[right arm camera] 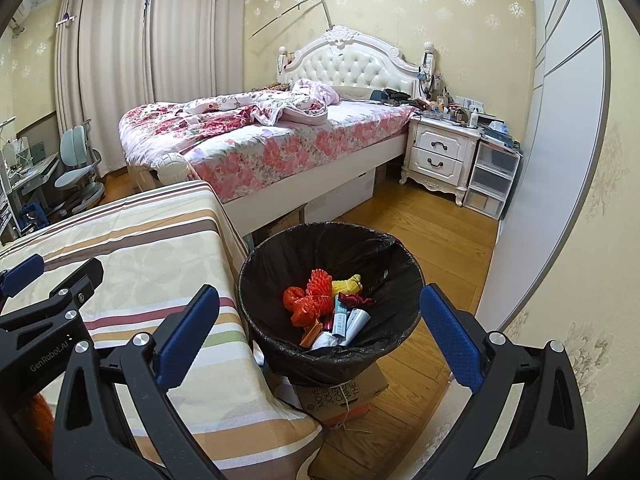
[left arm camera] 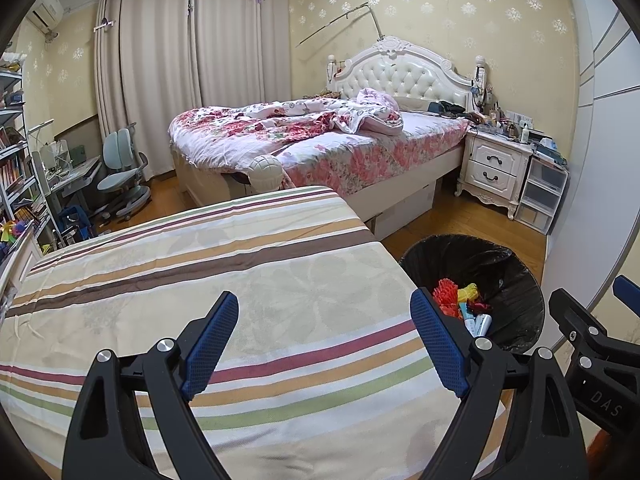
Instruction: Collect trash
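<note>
A bin with a black liner (right arm camera: pixel 400 272) stands on a cardboard box beside the striped table. It holds trash: orange net bags (right arm camera: pixel 306 304), a yellow wad (right arm camera: pixel 346 286), small tubes (right arm camera: pixel 352 322). The bin also shows in the left wrist view (left arm camera: pixel 516 280). My right gripper (right arm camera: pixel 320 320) is open and empty, hovering in front of the bin. My left gripper (left arm camera: pixel 324 328) is open and empty above the striped cloth (left arm camera: pixel 200 280), left of the bin. The right gripper's body (left arm camera: pixel 592 344) shows at the left view's right edge.
A bed with floral bedding (right arm camera: pixel 260 140) stands behind. A white nightstand (right arm camera: pixel 438 156) and plastic drawers (right arm camera: pixel 490 176) are at the back right. A wardrobe (right arm camera: pixel 560 160) lines the right. A desk chair (left arm camera: pixel 120 172) and shelves (left arm camera: pixel 16 160) are at the left. The floor is wood (right arm camera: pixel 420 232).
</note>
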